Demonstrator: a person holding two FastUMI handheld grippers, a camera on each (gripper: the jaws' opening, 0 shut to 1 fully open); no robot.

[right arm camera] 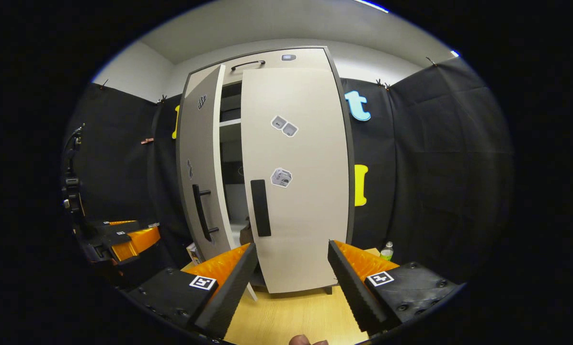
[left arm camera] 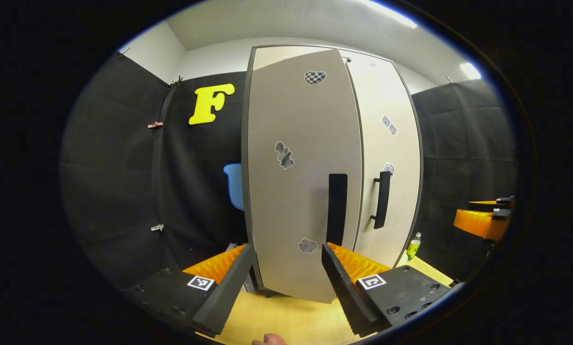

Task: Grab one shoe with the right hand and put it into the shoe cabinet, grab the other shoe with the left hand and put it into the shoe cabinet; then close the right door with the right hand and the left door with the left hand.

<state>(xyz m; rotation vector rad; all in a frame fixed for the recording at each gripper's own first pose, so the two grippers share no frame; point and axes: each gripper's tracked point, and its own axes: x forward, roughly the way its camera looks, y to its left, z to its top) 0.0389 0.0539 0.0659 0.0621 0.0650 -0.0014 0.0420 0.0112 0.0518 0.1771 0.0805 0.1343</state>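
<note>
The shoe cabinet's left door stands ajar, swung partly toward me, its dark handle just above my fingers. My left gripper is open, close in front of this door's lower part, holding nothing. The right door looks shut, with its handle on its left edge. My right gripper is open and bare before that door. Through the gap beside the left door, shelves and something small and brownish at the bottom show; I cannot tell what it is.
The cabinet stands on a light wooden surface. A small green bottle sits at the cabinet's right foot. The other gripper shows far right in the left gripper view and far left in the right gripper view. Black cloth walls surround the booth.
</note>
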